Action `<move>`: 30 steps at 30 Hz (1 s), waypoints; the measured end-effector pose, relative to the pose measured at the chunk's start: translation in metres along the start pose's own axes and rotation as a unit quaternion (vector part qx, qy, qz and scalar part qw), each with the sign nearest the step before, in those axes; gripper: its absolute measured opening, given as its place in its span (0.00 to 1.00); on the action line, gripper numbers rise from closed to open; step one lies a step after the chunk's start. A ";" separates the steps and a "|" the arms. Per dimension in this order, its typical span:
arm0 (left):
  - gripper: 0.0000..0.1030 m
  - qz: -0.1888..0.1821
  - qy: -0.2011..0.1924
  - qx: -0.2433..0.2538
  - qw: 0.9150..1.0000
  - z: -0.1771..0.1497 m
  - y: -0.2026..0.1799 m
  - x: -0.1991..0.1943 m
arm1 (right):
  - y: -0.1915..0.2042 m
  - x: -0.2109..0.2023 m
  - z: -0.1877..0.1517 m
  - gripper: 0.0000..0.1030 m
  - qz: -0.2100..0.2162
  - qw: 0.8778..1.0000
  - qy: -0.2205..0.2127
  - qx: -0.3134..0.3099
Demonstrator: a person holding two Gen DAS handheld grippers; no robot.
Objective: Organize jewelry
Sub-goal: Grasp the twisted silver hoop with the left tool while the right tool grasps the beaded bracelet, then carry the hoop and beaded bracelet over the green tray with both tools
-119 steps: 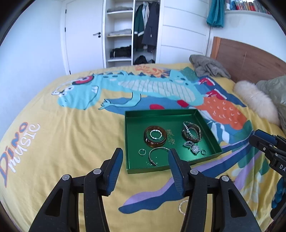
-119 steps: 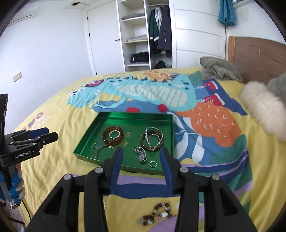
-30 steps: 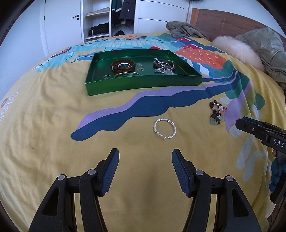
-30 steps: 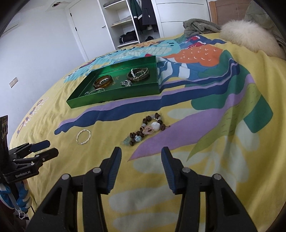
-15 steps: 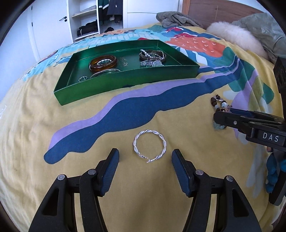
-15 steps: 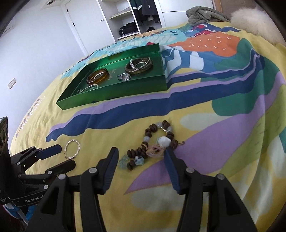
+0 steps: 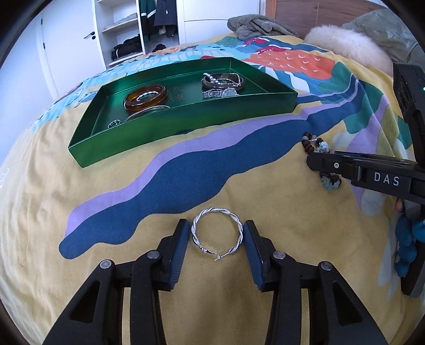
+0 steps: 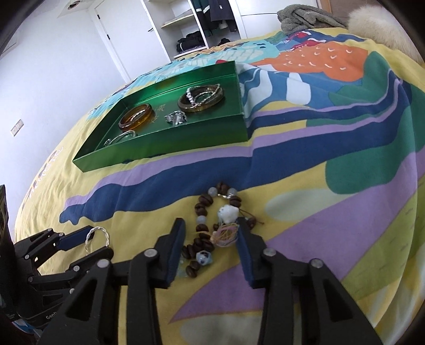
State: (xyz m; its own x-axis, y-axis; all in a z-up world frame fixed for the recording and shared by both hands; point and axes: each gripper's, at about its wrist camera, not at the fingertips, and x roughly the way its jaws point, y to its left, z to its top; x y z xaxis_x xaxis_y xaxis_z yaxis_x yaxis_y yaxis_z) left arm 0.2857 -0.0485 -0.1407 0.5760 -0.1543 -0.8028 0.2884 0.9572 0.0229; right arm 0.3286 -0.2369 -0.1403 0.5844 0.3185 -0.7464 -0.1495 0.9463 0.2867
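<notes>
A twisted silver hoop [image 7: 217, 234] lies on the yellow bedspread between the fingers of my open left gripper [image 7: 216, 234]; the fingers flank it closely without squeezing it. It also shows in the right wrist view [image 8: 97, 234]. A brown bead bracelet with a white charm and tassel [image 8: 212, 228] lies between the fingers of my open right gripper [image 8: 211, 233]; it is partly hidden behind the right gripper in the left wrist view [image 7: 316, 148]. A green tray [image 7: 186, 120] [image 8: 170, 143] farther back holds an amber bangle [image 7: 145, 97], several bracelets [image 8: 201, 97], a watch and rings.
A fluffy white cushion [image 7: 348, 43] and a grey garment [image 7: 259, 25] lie near the wooden headboard. An open wardrobe [image 7: 138, 29] and a white door stand behind the bed. The bedspread has a colourful dinosaur print.
Both grippers have moved forward and down to the bed. The left fingers have narrowed around the silver hoop; the right fingers now straddle the bead bracelet.
</notes>
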 end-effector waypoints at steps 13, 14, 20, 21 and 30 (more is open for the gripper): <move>0.37 0.000 -0.006 -0.004 1.000 0.001 -0.003 -0.012 | 0.000 -0.018 -0.014 0.09 0.014 1.000 -0.005 0.003; 0.37 -0.001 -0.007 -0.005 1.000 0.001 -0.003 -0.014 | 0.001 -0.020 -0.016 0.09 0.014 1.000 -0.005 0.002; 0.37 0.000 -0.015 -0.003 1.000 -0.002 -0.008 -0.028 | 0.005 -0.038 -0.029 0.09 0.018 1.000 -0.010 -0.001; 0.37 0.000 -0.016 -0.003 1.000 -0.003 -0.009 -0.031 | 0.006 -0.041 -0.031 0.09 0.019 1.000 -0.011 -0.001; 0.37 0.002 -0.034 -0.011 0.999 -0.007 -0.015 -0.061 | 0.017 -0.071 -0.045 0.09 0.021 0.999 -0.025 -0.004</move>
State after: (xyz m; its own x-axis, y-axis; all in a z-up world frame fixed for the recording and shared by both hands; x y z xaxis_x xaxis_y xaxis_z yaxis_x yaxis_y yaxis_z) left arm 0.2409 -0.0515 -0.0963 0.6274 -0.1665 -0.7607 0.2704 0.9627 0.0123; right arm 0.2487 -0.2412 -0.1092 0.6160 0.3549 -0.7033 -0.1808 0.9326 0.3123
